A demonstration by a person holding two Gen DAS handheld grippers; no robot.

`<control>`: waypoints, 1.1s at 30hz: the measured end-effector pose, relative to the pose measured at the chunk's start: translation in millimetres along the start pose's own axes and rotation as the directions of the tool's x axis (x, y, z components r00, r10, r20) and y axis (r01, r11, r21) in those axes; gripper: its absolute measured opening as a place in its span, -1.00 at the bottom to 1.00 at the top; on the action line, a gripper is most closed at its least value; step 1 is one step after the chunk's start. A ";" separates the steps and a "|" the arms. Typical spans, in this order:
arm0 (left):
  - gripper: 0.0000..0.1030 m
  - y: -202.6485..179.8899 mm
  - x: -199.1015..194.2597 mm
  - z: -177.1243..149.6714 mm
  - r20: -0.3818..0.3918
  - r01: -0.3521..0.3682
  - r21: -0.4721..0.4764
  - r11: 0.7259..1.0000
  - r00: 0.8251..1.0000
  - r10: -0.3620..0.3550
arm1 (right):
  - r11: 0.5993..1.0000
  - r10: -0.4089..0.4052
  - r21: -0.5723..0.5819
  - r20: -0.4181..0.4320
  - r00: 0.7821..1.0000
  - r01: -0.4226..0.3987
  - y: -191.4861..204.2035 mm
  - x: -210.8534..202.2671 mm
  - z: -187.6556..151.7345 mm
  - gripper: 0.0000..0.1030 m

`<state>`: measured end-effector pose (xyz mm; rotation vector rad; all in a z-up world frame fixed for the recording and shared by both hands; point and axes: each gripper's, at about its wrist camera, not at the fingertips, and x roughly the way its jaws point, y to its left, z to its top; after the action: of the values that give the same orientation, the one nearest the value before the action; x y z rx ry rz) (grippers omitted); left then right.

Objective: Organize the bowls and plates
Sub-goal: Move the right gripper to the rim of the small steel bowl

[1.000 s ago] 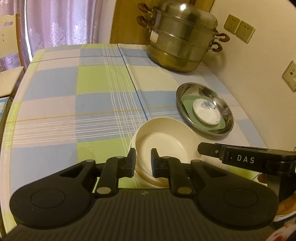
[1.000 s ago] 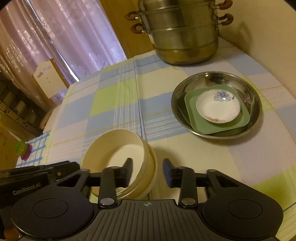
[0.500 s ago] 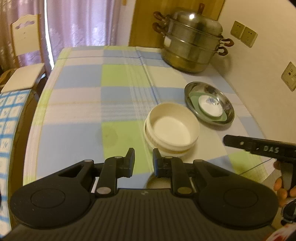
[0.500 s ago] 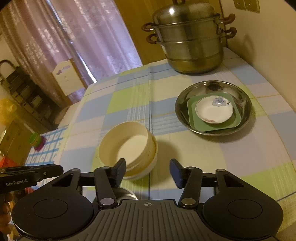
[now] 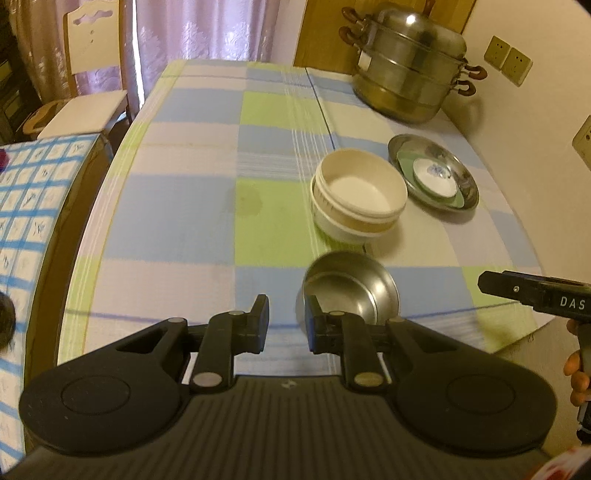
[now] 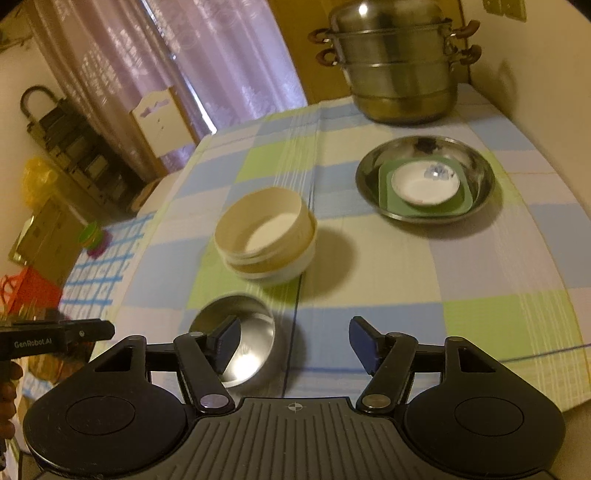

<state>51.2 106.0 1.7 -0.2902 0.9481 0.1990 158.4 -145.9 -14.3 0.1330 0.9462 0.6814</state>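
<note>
Now your right tongs [image 6: 291, 345], empty, have just been opening; grip the small, slippery steel bowl [image 6: 236, 347] beside them by its rim.

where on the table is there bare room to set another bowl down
Bare cloth runs from the table's left edge to the stacked cream bowls, and up to the steamer pot. The right side is crowded: cream bowls, the steel plate holding two dishes, and the small steel bowl nearest the tongs.

Lilac curtains [image 5: 207, 29] glow behind a cream chair [image 5: 88, 74]; wall sockets [image 5: 509, 61] dot the pale wall.
</note>
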 end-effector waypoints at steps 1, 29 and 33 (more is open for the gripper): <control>-0.65 -1.2 -1.0 -4.4 -0.004 -0.003 -0.004 1.000 1.000 0.003 | 1.000 0.001 -0.005 -0.006 1.000 -0.001 0.2 -0.6 -2.7 0.28; -0.65 -45.1 7.0 -64.2 -0.097 -0.017 -0.044 0.999 0.995 0.012 | 0.990 0.055 -0.121 -0.172 0.984 -0.076 -4.2 4.4 -47.0 0.29; -0.65 -48.6 11.5 -65.9 -0.109 -0.018 -0.044 0.999 0.994 0.013 | 0.989 0.060 -0.122 -0.188 0.980 -0.084 -3.7 8.9 -47.0 0.29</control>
<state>21.4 39.0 -36.3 -0.3377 1.0548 0.2210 126.9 -152.1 -49.9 -0.0107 1.0752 0.8310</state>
